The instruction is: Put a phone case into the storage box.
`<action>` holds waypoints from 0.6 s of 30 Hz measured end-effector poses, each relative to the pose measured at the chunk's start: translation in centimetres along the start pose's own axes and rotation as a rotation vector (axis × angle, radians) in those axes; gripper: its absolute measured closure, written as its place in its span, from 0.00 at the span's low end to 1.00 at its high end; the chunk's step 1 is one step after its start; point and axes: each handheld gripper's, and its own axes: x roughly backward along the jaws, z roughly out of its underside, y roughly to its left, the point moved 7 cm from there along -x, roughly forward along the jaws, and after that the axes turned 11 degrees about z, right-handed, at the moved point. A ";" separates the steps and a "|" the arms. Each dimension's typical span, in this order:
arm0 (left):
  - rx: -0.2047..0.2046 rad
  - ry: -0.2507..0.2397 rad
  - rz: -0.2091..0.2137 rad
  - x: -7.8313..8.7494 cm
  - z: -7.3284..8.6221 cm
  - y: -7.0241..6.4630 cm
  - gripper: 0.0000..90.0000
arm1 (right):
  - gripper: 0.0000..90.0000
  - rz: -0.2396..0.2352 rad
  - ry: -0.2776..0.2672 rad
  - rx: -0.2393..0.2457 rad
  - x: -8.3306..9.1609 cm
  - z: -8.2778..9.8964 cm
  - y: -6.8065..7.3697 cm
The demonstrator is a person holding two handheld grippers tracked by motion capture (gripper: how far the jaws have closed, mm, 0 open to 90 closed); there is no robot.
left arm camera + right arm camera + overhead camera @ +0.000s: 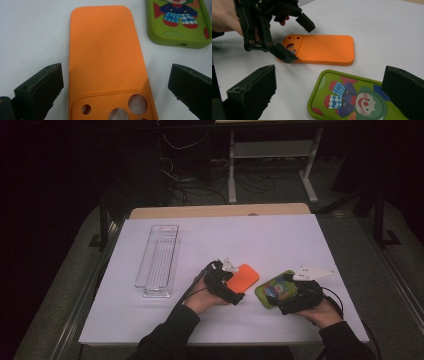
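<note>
An orange phone case (243, 277) lies flat, back up, on the white table (280, 240), and it serves as the landmark here. The left gripper (226, 281) is poised over the case's camera end, jaws spread wide to either side of it and closed on nothing. Just beside the orange case, on its right, a green phone case (276, 289) printed with a clown is found; the right gripper (295, 296) is held at that case's near end, jaws likewise wide open with nothing between them. Well to the left of the orange case a clear plastic tray (157, 261) is set, probably the place where the cases are to be put.

The step in hand is judged to be the grasp of the orange case. It is best done if the left gripper is lowered until both pads (48, 85) sit below the case's top face, centred across its width, and only then closed on the long edges; the case is thin and soft, so a light, level squeeze is advised, lest it buckle or slide.

No brand, label or writing can be read on either case
</note>
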 end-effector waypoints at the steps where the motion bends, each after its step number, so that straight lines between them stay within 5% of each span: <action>1: -0.001 0.004 0.000 -0.2 0.1 0.0 0.00 | 0.00 0.000 -0.001 0.001 0.0 0.0 0.0; 18: -0.010 0.006 -0.044 -0.3 0.7 0.1 0.11 | 0.00 0.000 0.003 0.003 0.0 0.0 0.0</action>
